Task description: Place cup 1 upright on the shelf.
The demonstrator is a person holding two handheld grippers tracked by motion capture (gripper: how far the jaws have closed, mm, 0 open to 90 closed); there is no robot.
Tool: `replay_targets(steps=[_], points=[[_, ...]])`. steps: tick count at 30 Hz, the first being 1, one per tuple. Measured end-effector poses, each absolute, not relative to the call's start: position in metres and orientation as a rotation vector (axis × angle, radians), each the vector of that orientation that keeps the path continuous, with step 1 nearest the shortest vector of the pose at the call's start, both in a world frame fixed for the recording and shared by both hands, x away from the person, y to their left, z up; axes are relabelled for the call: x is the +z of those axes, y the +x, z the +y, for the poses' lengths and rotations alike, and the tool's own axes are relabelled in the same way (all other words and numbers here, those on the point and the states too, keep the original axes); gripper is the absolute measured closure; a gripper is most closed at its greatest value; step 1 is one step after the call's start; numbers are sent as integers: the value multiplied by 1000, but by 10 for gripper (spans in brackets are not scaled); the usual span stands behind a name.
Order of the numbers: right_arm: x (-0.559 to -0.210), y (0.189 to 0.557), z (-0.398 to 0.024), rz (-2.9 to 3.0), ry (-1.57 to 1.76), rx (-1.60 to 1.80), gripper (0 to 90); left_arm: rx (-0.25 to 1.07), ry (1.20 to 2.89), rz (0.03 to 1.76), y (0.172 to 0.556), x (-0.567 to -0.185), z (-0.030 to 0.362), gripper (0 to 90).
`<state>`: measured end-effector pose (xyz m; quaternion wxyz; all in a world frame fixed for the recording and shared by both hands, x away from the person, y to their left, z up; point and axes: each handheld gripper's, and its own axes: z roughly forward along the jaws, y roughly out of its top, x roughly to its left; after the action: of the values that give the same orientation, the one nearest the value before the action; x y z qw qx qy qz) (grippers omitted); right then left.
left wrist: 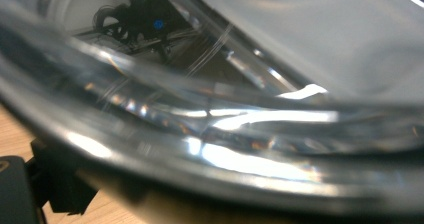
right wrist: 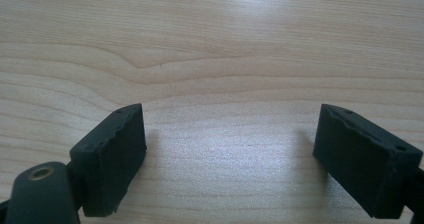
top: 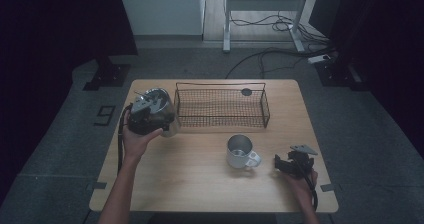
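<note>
Glossy polished metal pot [top: 159, 109], matt wooden tabletop [top: 200, 184], black wire basket [top: 222, 106] beside the pot, shiny steel mug [top: 241, 151].

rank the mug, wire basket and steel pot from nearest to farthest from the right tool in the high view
From the right tool:
1. Mug, just to its left.
2. Wire basket, farther back, mid-table.
3. Steel pot, far left, at the left tool.

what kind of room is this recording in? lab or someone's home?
Most likely a lab or recording studio, not a home. A lone wooden table stands on grey carpet between black curtains, and loose cables trail on the floor around a metal stand frame behind it.
</note>
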<state>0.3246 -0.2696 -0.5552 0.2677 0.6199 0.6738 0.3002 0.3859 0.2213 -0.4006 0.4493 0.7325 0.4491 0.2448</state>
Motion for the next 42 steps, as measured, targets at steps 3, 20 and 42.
replay_targets(steps=[3,20,42], points=[[-555,325,-270,1817,1673,809,128,601,1812,1108,387,-400,220,38],[-555,325,-270,1816,1670,807,128,585,1818,1095,395,-395,210,38],[-555,325,-270,1815,1672,808,128,576,1828,1077,409,-392,195,38]])
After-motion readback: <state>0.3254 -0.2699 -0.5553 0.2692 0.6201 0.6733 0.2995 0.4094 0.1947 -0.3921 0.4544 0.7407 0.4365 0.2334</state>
